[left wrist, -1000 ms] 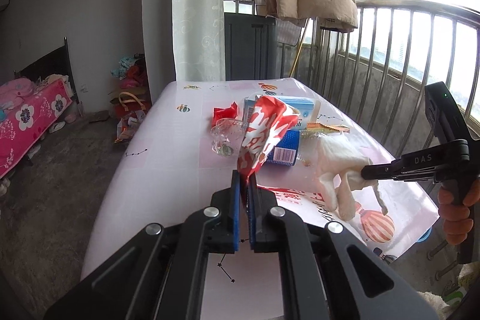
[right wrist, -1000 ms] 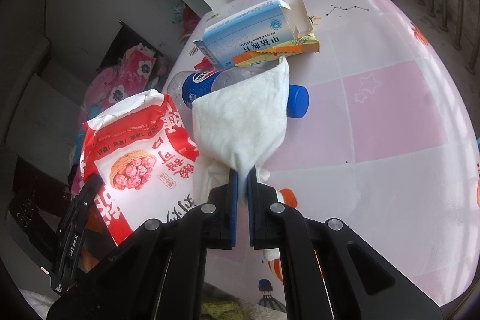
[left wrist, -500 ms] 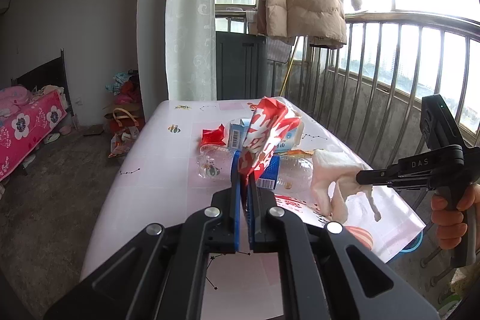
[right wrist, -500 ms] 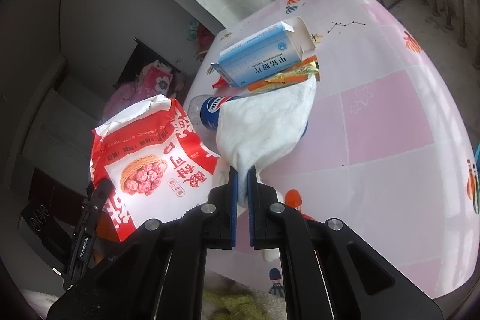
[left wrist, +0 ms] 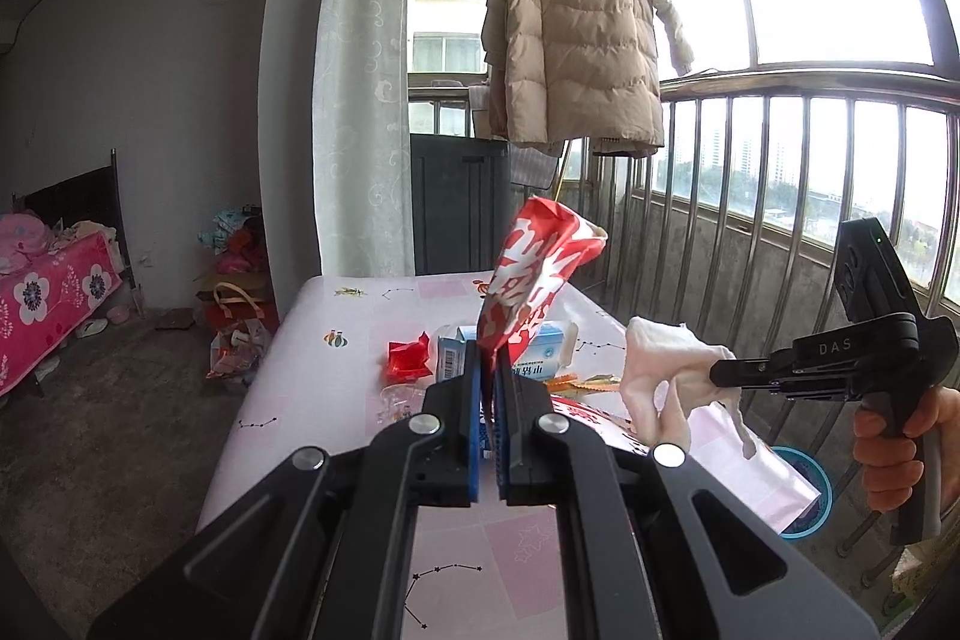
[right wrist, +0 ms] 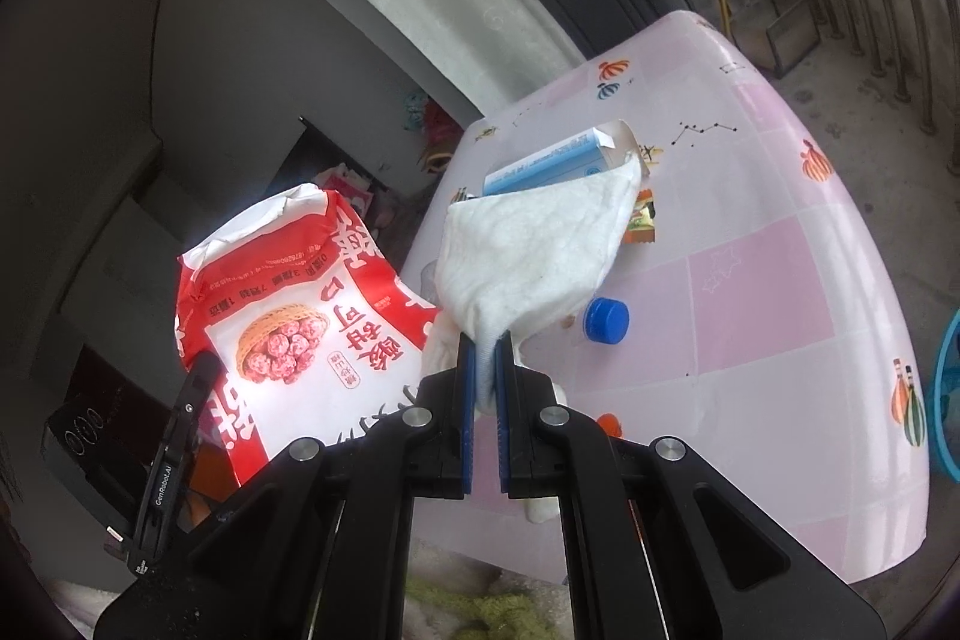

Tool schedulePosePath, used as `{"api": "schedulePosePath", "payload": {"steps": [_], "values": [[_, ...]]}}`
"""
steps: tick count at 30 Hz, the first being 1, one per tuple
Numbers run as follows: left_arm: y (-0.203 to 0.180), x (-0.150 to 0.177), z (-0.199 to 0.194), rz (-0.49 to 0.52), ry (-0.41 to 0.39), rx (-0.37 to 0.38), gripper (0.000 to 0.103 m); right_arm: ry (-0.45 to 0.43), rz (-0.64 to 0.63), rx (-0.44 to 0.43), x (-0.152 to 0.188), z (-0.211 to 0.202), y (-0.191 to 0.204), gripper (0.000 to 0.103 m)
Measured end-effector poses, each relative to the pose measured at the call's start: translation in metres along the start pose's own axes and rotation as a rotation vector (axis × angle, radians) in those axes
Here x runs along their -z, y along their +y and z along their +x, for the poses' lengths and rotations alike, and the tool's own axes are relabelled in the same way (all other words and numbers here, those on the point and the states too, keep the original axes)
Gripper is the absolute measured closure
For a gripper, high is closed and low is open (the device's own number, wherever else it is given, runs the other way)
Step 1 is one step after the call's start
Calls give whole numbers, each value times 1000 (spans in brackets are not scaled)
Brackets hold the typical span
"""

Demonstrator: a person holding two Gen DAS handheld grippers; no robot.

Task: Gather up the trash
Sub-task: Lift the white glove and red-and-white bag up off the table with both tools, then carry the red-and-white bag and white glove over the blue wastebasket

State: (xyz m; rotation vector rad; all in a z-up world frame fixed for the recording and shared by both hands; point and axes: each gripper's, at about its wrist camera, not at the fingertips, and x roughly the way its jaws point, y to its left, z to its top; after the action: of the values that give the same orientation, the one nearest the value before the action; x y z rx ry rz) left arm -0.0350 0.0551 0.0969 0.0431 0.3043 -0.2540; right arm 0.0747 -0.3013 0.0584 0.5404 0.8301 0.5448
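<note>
The left gripper (left wrist: 493, 388) pinches a red-and-white crinkly snack bag (left wrist: 534, 280) by its corner. The right gripper (right wrist: 483, 370) pinches a floppy white cloth (right wrist: 534, 250), at three o'clock from the bag. Either could slip and drop.

We had the left gripper (left wrist: 489, 376) clamped tight, jaws pinching the bottom edge of the red snack bag (left wrist: 528, 280) so it stood up above the fingers. Over on the right, the right gripper (right wrist: 485, 358) was squeezed shut too, gripping a corner of the white tissue (right wrist: 534, 256). Our right hand (left wrist: 900, 451) was wrapped round its handle, gripper pointing left.
</note>
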Motion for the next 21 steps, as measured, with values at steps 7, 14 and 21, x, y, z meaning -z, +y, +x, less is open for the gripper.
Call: {"api": "schedulePosePath", "payload": {"steps": [7,14,21], "values": [[-14,-15,6,28,-41,60,100,-56,16,15,-6,-20,-8,99],[-40,-32,24,61,-75,135,100,-118,47,43,-9,-44,-22,99],[-69,-42,46,66,-81,207,100,-174,85,76,-7,-69,-39,99]]}}
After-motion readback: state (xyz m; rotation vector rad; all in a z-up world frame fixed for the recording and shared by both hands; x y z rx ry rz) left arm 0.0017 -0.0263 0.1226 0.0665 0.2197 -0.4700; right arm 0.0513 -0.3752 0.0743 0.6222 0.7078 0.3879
